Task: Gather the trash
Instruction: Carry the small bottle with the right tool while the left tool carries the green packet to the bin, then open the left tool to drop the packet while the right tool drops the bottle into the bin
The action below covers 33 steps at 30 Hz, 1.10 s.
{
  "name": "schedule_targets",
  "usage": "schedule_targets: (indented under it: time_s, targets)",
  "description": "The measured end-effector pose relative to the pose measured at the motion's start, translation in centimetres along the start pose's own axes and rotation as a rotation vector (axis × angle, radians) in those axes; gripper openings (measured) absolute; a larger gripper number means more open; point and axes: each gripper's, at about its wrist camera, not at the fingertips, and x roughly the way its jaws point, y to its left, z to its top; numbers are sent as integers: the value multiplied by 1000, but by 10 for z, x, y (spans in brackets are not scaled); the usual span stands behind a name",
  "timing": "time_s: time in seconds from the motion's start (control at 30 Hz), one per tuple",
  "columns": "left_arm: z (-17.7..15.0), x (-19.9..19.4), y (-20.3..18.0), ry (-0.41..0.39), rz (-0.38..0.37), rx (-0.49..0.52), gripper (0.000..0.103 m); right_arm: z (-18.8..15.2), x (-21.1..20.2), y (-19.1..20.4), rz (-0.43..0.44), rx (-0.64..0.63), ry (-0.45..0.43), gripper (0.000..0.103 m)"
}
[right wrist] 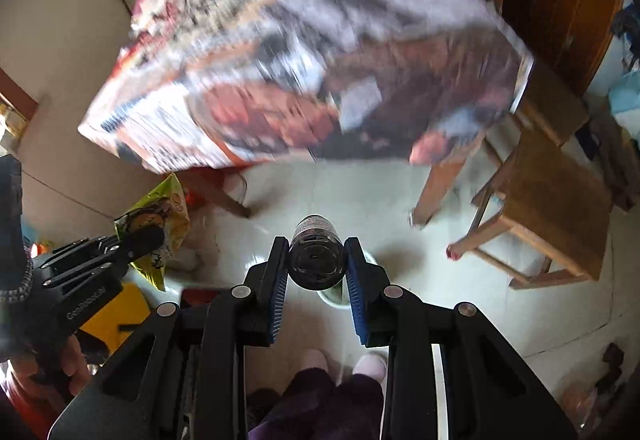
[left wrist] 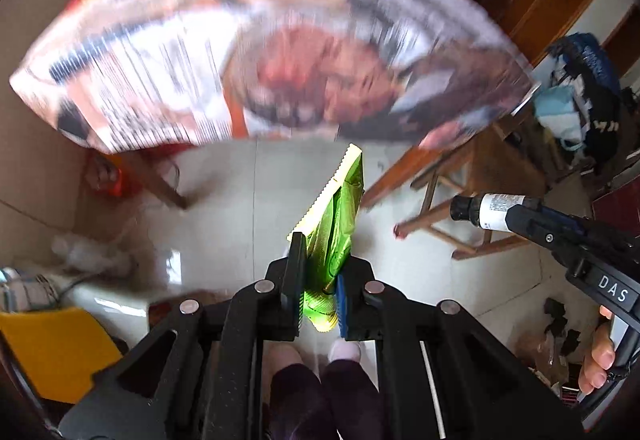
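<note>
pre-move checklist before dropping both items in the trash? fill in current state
1. Left gripper shut on green snack wrapper: ok.
2. Right gripper shut on dark bottle: ok.
3. Bottle seated between both fingers, seen end-on: ok.
4. Trash bin located: cannot tell; a white container sits under the bottle, mostly hidden.
5. Path clear of wooden stool: ok, it is off to the right.
6. View sharp: not ok, table blurred.

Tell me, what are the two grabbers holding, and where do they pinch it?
The left gripper pinches a green snack wrapper by its bottom end. The right gripper squeezes a small dark bottle around its sides.
</note>
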Motion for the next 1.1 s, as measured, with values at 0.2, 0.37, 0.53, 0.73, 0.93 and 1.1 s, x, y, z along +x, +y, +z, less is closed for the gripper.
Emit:
schedule_targets:
  time_s: [0.2, 0.37, 0.53, 0.73, 0.93, 1.1]
  targets:
    - [-29, 86, 14, 101, 25, -38, 12, -17, 76, -32, 9, 3, 84, 26]
    - [-44, 144, 26, 148, 46, -49, 12, -23, 133, -43, 30, -17, 126, 26]
    - [-53, 187, 31, 162, 44, -60, 12, -33, 180, -40, 105, -58, 156, 26]
    - [-67, 243, 29, 214, 32, -69, 12, -50, 219, -45, 88, -95, 228, 36]
    - [-76, 296, 13, 258, -10, -46, 12, -63, 232, -67, 2, -100, 219, 43]
    - [-80, 335, 1, 298, -33, -40, 27, -70, 245, -86, -29, -58, 228, 43]
